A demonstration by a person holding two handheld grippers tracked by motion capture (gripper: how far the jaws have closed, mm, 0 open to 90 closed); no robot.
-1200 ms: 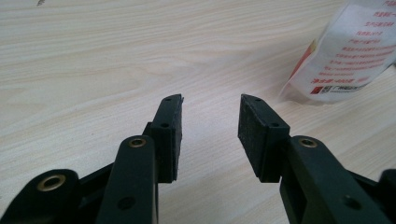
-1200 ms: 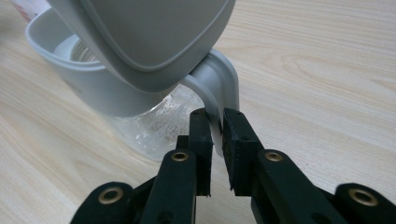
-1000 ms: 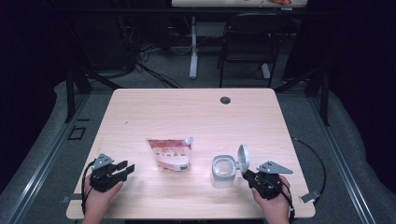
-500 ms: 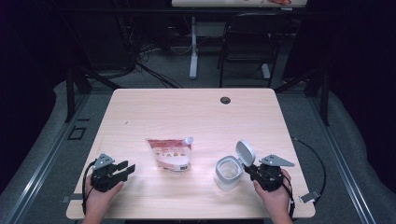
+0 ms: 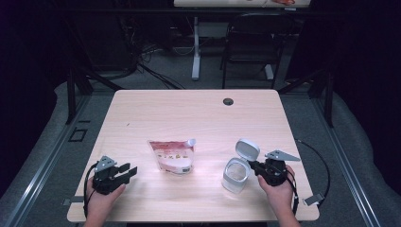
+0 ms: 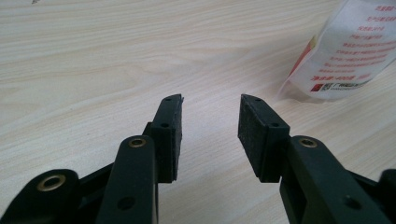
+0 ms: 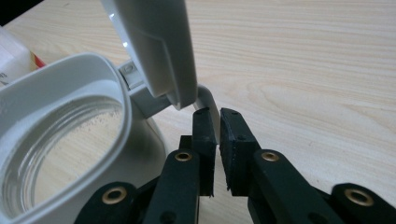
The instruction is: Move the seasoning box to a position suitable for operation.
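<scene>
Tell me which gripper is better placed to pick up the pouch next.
Left, most likely. The left gripper is open and free, with the pouch just ahead of its jaws. The right gripper is shut on the handle of the open-lidded jar, so it is occupied.

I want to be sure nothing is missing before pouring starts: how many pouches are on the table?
1. The pouch lies flat near the middle of the table, between the left gripper and the open-lidded jar at the right gripper. Nothing seems hidden.
</scene>
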